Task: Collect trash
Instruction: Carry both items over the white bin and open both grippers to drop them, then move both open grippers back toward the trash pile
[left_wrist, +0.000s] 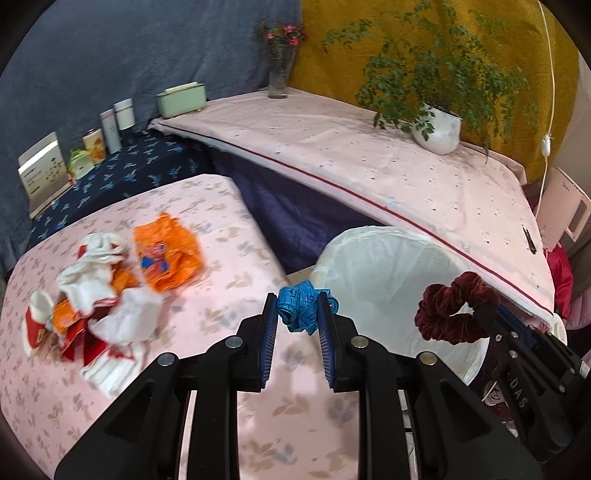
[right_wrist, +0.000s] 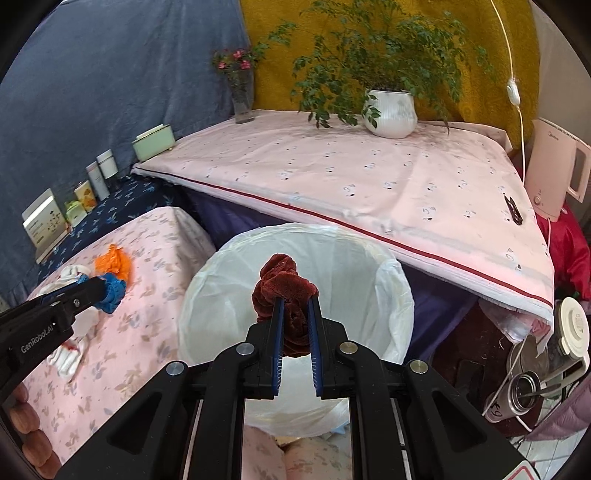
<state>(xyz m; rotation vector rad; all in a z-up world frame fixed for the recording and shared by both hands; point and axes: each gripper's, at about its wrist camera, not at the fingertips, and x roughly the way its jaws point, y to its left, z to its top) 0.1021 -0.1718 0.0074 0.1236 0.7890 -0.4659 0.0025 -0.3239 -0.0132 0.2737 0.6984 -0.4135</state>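
Tape (left_wrist: 301, 306) (blue, bunched) is gripped by the left gripper (left_wrist: 296, 308) beside the bin (right_wrist: 295, 266); a scrunchie (right_wrist: 284, 291) is clamped in the right gripper (right_wrist: 295, 306) above it.

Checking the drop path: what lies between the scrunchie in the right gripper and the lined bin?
Nothing. In the right wrist view the dark red scrunchie hangs over the white-lined bin with only open air between; its opening looks clear.

One bin (right_wrist: 295, 266), one scrunchie (right_wrist: 284, 280), one tape measure (left_wrist: 301, 306), two claws (left_wrist: 296, 314) (right_wrist: 295, 306).
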